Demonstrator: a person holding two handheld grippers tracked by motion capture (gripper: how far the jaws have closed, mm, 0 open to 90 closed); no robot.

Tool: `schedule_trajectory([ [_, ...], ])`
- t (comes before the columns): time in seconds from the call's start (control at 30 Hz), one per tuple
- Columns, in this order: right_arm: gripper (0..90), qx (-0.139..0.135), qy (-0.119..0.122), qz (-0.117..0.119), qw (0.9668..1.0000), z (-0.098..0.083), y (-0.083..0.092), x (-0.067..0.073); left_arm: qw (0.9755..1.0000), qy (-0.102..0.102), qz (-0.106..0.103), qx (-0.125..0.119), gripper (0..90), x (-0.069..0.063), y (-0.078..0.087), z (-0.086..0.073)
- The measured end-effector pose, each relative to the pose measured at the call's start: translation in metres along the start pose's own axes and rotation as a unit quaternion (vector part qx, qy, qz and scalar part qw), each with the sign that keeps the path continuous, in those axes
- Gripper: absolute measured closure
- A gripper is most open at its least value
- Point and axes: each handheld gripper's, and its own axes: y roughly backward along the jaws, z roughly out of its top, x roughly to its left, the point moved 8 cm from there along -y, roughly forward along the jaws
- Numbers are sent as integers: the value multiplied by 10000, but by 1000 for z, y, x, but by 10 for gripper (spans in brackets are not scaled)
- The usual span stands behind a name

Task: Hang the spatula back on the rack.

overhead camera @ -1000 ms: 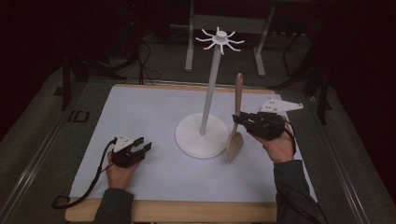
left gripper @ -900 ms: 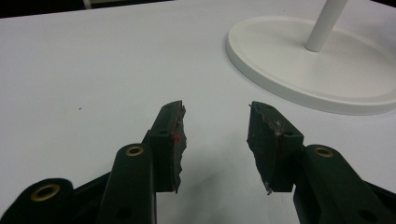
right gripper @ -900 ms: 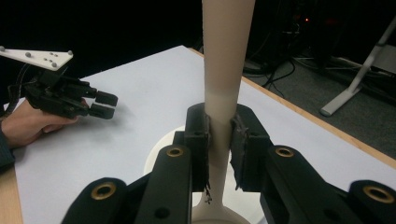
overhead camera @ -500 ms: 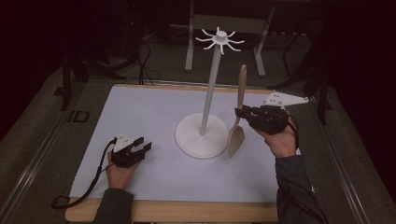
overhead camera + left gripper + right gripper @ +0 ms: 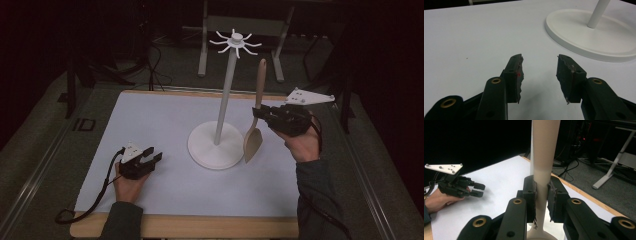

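- Right tool (image 5: 265, 116) clamped on wooden spatula (image 5: 254, 135), held upright in air just beside hook stand (image 5: 218, 145), blade near its base.
- Risk: grip is mid-handle, so spatula may pivot or slip; could knock the pole.
- Left tool (image 5: 150, 159) agape, empty, resting on counter (image 5: 165, 125).
- White mat on the counter, wood edge; room dark, cables and desk legs behind.

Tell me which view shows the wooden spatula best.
The high view: the whole wooden spatula shows, upright, blade down beside the white stand, held by the right gripper. The right gripper view gives just the handle clamped between the jaws. The left gripper view shows the stand's base.
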Motion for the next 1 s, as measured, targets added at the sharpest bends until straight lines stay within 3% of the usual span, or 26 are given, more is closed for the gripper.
schedule_trajectory([
  [1.0, 779, 40, -25, 120, 9999, 18, -8, 3, 10000, 25, -15, -15, 560, 0, 0, 0],
])
